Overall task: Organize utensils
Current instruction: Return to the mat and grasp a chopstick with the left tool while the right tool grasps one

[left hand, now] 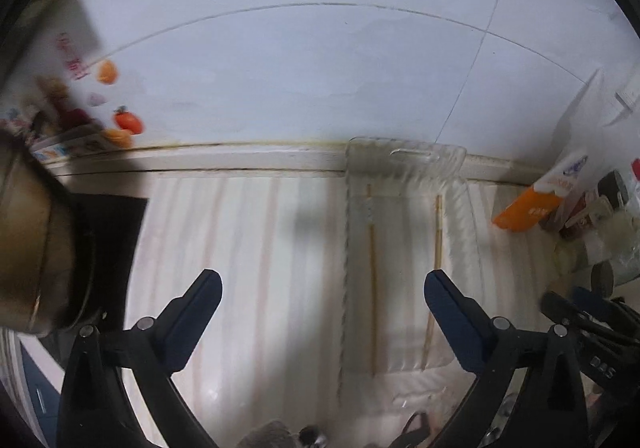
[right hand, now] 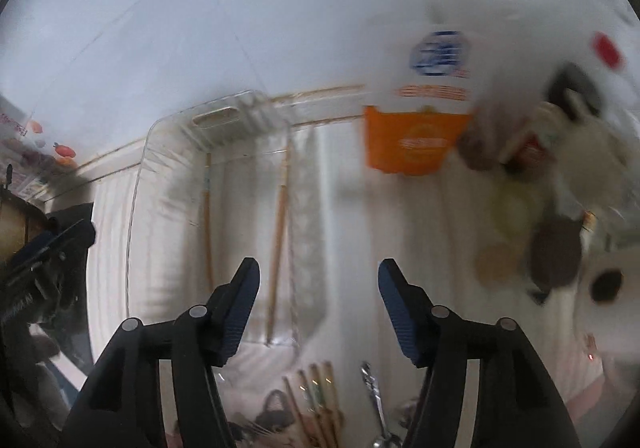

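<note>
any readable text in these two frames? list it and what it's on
"DAS": white letters on the right gripper, partly cut off, at the left view's edge.
Orange-and-white package: blue logo, orange print, too blurred to read.
Red characters on the sheet by the wall: blurred, unreadable.
Nothing else legible.

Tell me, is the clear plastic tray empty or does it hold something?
Not empty. The clear plastic tray holds two long wooden chopsticks, one near its left wall and the other near its right, lying apart and roughly parallel.
</note>
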The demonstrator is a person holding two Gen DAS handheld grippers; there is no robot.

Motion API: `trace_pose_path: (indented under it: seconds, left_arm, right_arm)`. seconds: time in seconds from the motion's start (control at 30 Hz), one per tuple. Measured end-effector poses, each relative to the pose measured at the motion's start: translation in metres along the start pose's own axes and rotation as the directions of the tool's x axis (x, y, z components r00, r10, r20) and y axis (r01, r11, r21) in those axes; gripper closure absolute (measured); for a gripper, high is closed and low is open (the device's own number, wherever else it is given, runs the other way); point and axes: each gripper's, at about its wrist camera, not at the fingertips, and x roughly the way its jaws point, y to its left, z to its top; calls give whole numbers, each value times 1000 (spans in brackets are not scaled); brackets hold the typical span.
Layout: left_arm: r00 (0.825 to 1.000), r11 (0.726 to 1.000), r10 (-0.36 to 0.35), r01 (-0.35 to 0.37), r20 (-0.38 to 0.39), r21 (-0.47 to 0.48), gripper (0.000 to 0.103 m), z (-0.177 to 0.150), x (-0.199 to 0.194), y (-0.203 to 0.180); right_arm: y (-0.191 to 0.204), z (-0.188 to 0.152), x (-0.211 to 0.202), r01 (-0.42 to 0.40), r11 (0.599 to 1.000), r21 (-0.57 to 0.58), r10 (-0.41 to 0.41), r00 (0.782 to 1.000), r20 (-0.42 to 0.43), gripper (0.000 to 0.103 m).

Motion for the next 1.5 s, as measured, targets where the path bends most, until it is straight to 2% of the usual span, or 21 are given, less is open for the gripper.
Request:
trace_pose_path:
  seconds: [0.13, 0.2, 0.23, 0.27, 0.33, 0.37, 0.43, 0.5, 0.53, 0.57, 0.6, 0.67, 0.77, 0.83, 0.87, 0.93, 0.97, 1.1, 1.27, 1.37, 1.5]
  left_arm:
    - [999, 999, 36, -36, 15, -3, 0, -42, -26, 7]
    - [1000, 1000, 27, -27, 1, -11, 0, -63, -33, 8]
    - [1000, 1000, 20, -20, -20, -17, 0, -81, -35, 6]
    - [999, 1000, 9, -9, -37, -22, 0, -92, -34, 4]
    - [994, 998, -49, 46, -96, -31, 0, -125, -29, -7]
    - [989, 997, -75, 71, -130, -36, 0, -140, -24, -14]
    - [961, 989, -148, 143, -236, -36, 8, -171, -4, -36]
    - [931, 980, -197, 195, -308, -36, 29, -191, 14, -58]
    - [921, 978, -207, 208, -329, -31, 36, -198, 21, -67]
    - [910, 975, -217, 219, -354, -33, 49, -206, 29, -76]
    - [900, 972, -228, 230, -371, -39, 54, -210, 34, -81]
    - [882, 965, -258, 257, -394, -57, 56, -218, 45, -92]
    - [870, 963, -261, 266, -418, -49, 56, -225, 56, -106]
    - [876, 969, -234, 245, -422, -27, 57, -230, 63, -115]
    - [880, 972, -220, 236, -422, -14, 65, -232, 65, -118]
    - [896, 975, -182, 216, -405, 42, 89, -231, 64, -127]
    - [906, 977, -158, 200, -394, 69, 96, -231, 64, -130]
    - [908, 976, -164, 207, -386, 73, 101, -228, 62, -127]
    - [908, 985, -154, 174, -388, 14, 101, -225, 63, -88]
    - [906, 986, -160, 168, -392, -16, 101, -223, 65, -74]
    - [906, 986, -162, 168, -390, -19, 101, -221, 69, -70]
  right_arm:
    - [-14, -40, -19, -15, 1000, 3, 15, 999, 28, 30]
    - [-24, -61, -25, -30, 999, 17, 30, 999, 20, 31]
    - [-28, -73, -25, -29, 999, 18, 29, 1000, 12, 39]
    - [-32, -85, -24, -28, 999, 22, 28, 1000, -1, 57]
    - [-46, -110, -21, -25, 999, 40, 26, 999, -29, 72]
    - [-52, -118, -20, -19, 999, 50, 21, 999, -36, 72]
    - [-70, -138, -15, -10, 996, 87, 15, 998, -60, 73]
    - [-86, -152, -8, -2, 992, 124, 13, 996, -89, 73]
    - [-94, -160, -4, 2, 990, 142, 13, 994, -106, 73]
    - [-100, -166, 0, 7, 988, 154, 11, 993, -118, 73]
    - [-104, -171, 3, 10, 986, 164, 11, 992, -128, 73]
    - [-113, -181, 7, 20, 984, 175, 4, 991, -135, 73]
    - [-124, -192, 8, 24, 981, 195, 3, 990, -138, 73]
    - [-127, -195, 7, 27, 979, 204, 1, 990, -138, 73]
    - [-129, -196, 7, 26, 977, 210, 4, 990, -138, 73]
    - [-132, -198, 6, 23, 976, 217, 6, 991, -134, 73]
    - [-132, -198, 6, 13, 975, 221, 17, 991, -132, 73]
    - [-120, -199, 13, -62, 971, 229, 100, 982, -158, 73]
    - [-82, -197, 35, -132, 979, 156, 162, 967, -198, 73]
    - [-62, -194, 57, -143, 983, 117, 168, 957, -236, 73]
    - [-42, -196, 84, -93, 994, 48, 103, 952, -288, 75]
